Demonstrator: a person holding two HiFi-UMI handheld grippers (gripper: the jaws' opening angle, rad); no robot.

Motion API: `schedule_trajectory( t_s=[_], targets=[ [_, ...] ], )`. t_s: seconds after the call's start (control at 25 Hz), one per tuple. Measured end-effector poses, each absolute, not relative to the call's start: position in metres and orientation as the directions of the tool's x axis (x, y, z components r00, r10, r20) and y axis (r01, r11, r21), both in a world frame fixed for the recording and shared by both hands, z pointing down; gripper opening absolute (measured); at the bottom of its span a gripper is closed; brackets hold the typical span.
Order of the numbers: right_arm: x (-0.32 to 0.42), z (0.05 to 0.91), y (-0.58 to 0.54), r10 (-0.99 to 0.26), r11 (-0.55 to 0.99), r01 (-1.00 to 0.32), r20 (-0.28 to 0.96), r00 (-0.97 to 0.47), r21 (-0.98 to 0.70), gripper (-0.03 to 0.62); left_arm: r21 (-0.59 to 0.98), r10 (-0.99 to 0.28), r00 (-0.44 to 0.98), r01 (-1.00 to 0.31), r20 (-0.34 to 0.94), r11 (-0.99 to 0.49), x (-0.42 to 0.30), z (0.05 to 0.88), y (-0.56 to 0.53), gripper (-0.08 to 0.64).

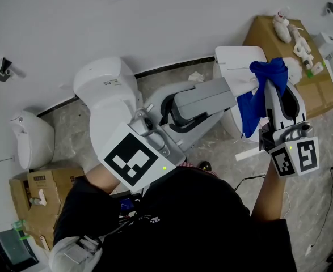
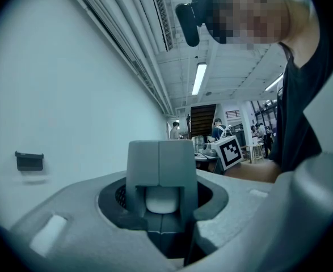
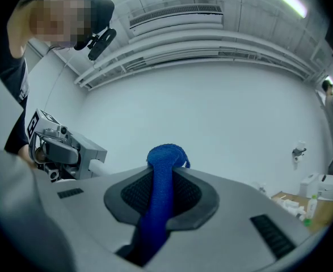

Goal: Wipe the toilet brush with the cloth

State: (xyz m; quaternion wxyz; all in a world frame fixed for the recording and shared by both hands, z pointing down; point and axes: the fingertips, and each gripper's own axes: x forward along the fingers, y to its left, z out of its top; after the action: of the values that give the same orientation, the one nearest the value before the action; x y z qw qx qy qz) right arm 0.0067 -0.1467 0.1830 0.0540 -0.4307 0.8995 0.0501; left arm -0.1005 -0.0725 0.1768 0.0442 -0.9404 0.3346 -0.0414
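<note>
Against the white wall stands a white toilet point(image 1: 234, 58), with a cardboard box point(image 1: 319, 98) just beside it. In front of them, the left claw point(image 2: 160, 164) pinches the toilet brush point(image 3: 97, 167) by its white handle. The right claw point(image 3: 166, 177) is clamped on the blue cloth point(image 1: 251, 109), which hides the brush's far end.

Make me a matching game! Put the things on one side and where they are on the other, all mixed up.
Things:
1. cloth
2. toilet brush
3. toilet
4. cardboard box

Places:
A. clamped in the left gripper
B. right of the toilet, by the wall
C. pinched in the right gripper
D. against the wall, behind the cloth

Pairs: 1-C, 2-A, 3-D, 4-B
</note>
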Motion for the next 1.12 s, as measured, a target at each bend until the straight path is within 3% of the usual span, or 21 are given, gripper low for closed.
schedule_trajectory(
  t_s=[1.12],
  targets=[
    [0.061,0.192,-0.159,-0.879,0.462,-0.886,-0.118,-0.463,0.034,0.066,-0.135,-0.583,0.812,-0.575,0.029,-0.807,-0.096,0.169,-0.066,0.163]
  ],
)
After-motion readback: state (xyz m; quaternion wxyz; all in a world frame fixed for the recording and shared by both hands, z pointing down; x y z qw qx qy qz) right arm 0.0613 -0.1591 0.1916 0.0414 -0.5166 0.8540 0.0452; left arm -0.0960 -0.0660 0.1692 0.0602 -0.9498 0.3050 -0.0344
